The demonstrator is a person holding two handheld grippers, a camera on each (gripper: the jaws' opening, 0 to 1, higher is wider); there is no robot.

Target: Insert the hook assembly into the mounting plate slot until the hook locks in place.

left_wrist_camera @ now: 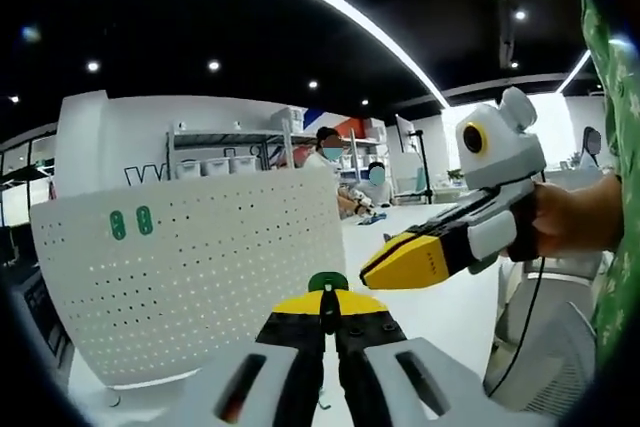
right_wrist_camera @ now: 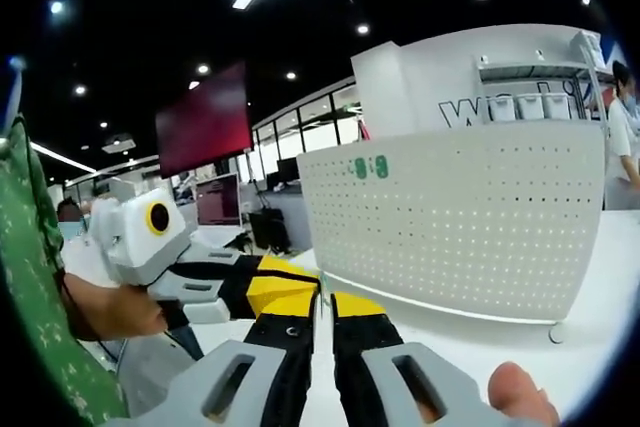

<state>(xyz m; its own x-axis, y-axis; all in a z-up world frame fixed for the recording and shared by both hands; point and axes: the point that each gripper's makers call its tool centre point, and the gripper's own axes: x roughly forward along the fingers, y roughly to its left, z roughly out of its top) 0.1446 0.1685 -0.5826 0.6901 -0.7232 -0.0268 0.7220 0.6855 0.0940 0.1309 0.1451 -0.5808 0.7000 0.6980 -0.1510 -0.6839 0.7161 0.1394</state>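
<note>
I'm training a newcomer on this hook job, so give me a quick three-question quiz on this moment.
1. True or false: the white perforated plate lies flat on the table.
2. What colour is the small piece pinched in the left gripper? A red, B green, C blue.
3. Fill in: the two green tabs sit near the plate's ____ edge.

Key: 1 false, it stands upright; 2 B; 3 top.
</note>
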